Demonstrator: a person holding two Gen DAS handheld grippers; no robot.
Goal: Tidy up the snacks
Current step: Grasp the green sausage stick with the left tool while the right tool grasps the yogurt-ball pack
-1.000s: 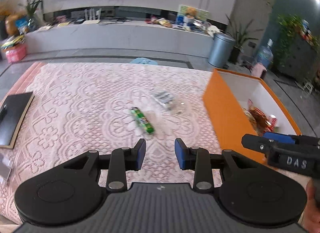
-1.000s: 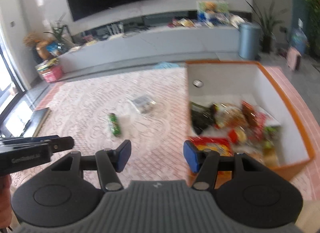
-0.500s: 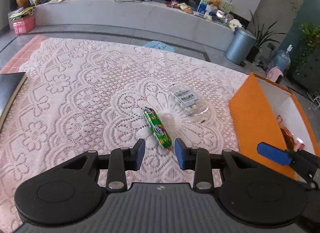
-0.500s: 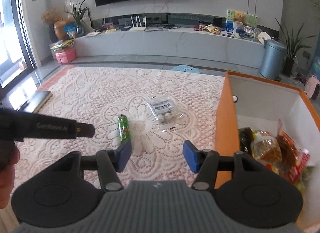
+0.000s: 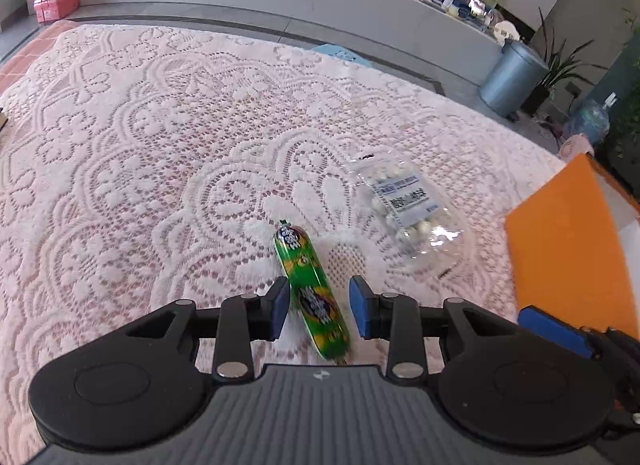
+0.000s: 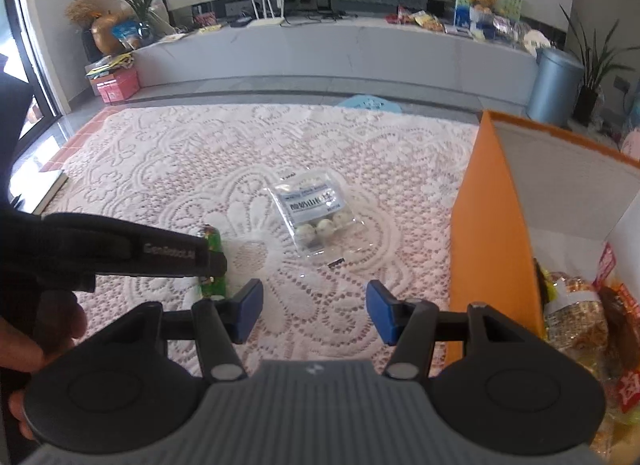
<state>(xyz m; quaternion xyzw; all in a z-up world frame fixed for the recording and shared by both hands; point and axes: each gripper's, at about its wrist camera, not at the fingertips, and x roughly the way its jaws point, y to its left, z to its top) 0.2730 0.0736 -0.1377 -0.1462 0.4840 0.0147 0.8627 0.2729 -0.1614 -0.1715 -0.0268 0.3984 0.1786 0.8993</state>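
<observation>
Two snacks lie on the lace cloth (image 5: 160, 153) that covers the counter: a green sausage stick (image 5: 312, 293) and a clear bag of white balls (image 5: 408, 205), both toward the right part of the counter and near each other but not touching. Your left claw (image 5: 319, 312) has its blue pads apart, and the green sausage stick lies between them on the cloth; the pads stand on each side of it with a gap, so they do not press on it. In the right wrist view the body of your left claw covers the middle of the green sausage stick (image 6: 212, 239), and only its two ends show. Your right claw (image 6: 315, 312) also has its pads apart, wider than the left ones, and nothing is between them; it is over bare lace, on the near side of the clear bag of white balls (image 6: 316, 219). At the right edge of the counter stands the orange box (image 6: 488, 233) with white inner walls, and inside it several packed snacks (image 6: 580, 313) are lying together. Your hand (image 6: 36, 341) shows at the left edge of the right wrist view.
</observation>
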